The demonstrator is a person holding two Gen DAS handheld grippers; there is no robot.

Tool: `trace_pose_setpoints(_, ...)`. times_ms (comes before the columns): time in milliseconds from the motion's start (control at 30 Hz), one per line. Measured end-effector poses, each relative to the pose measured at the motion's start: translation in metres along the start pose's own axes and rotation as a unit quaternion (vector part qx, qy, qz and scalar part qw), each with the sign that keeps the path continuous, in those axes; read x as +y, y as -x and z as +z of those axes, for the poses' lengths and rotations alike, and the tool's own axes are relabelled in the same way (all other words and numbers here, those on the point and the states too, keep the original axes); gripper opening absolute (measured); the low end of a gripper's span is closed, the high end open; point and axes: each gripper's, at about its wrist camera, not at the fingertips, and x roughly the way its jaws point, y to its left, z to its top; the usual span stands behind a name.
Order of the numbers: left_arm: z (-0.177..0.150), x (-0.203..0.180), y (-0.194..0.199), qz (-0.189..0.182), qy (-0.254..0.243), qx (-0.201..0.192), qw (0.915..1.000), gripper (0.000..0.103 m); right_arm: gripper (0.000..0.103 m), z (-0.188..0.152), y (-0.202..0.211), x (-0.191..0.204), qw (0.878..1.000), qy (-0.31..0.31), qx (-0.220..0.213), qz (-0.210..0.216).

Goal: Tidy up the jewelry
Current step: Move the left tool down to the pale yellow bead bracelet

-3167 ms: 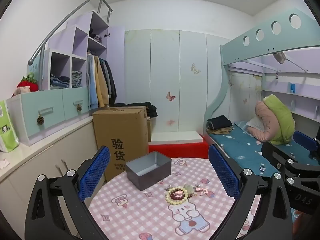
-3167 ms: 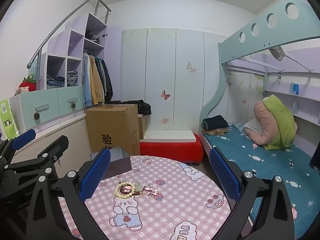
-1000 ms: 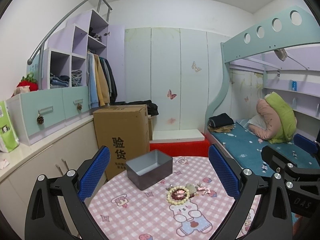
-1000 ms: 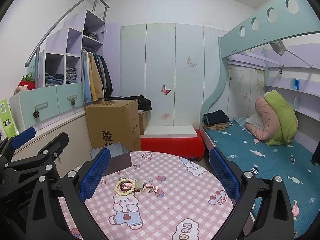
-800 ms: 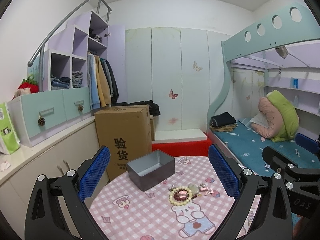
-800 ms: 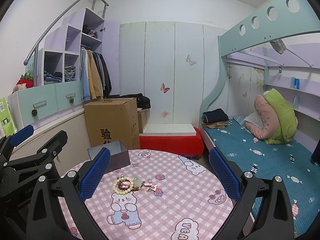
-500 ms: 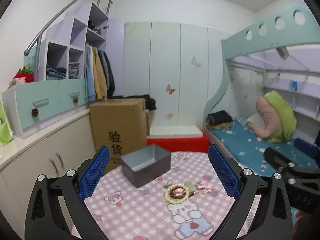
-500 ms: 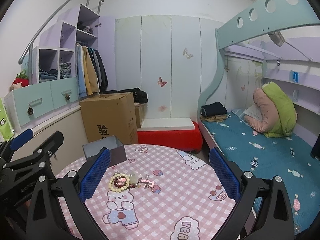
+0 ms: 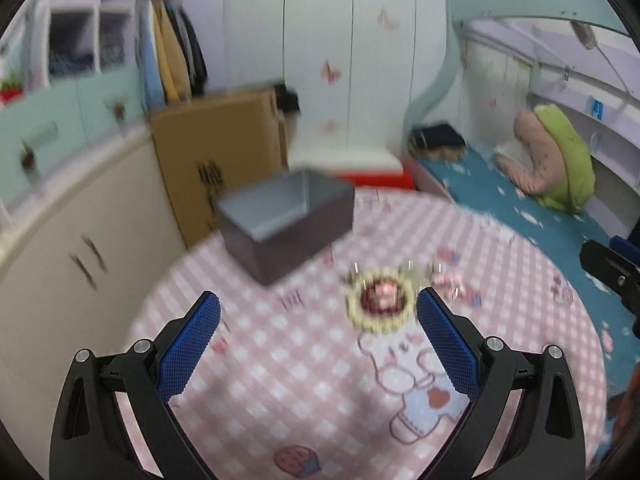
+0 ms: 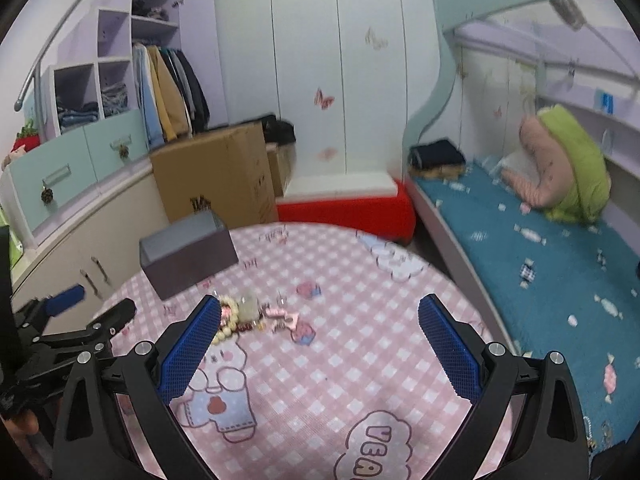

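A cream bead bracelet (image 9: 380, 302) with dark red beads inside it lies on the round pink checked table (image 9: 288, 360), next to small pink trinkets (image 9: 452, 284). An open grey box (image 9: 286, 216) stands behind it at the table's far left. My left gripper (image 9: 318, 346) is open and empty, above the table just short of the bracelet. My right gripper (image 10: 320, 346) is open and empty; the bracelet (image 10: 228, 320) sits by its left finger, with the trinkets (image 10: 284, 316) and the grey box (image 10: 188, 258) beyond. The left view is blurred.
A cardboard box (image 10: 216, 172) stands behind the table beside low cabinets (image 10: 76, 248). A red step (image 10: 344, 204) and a bunk bed with a blue mattress (image 10: 520, 240) are at the right. The left gripper shows in the right wrist view (image 10: 68, 320).
Both grippers have tilted down and moved forward over the table. The bracelet and the grey box now look larger and closer. Both grippers stay open.
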Motion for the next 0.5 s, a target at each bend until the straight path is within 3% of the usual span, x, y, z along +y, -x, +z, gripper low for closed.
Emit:
trace_pose_setpoints(200,-0.016,0.017,-0.046,-0.024,0.029,0.083,0.9958,0.096,0.097,-0.011,-0.039,-0.010,0.999,-0.001,0.047,0.001)
trace_pose_setpoints(500,0.000,0.005,-0.087,-0.021,0.014,0.123,0.9921,0.095,0.097,-0.020,-0.074,-0.014,0.996,-0.006,0.085,0.013)
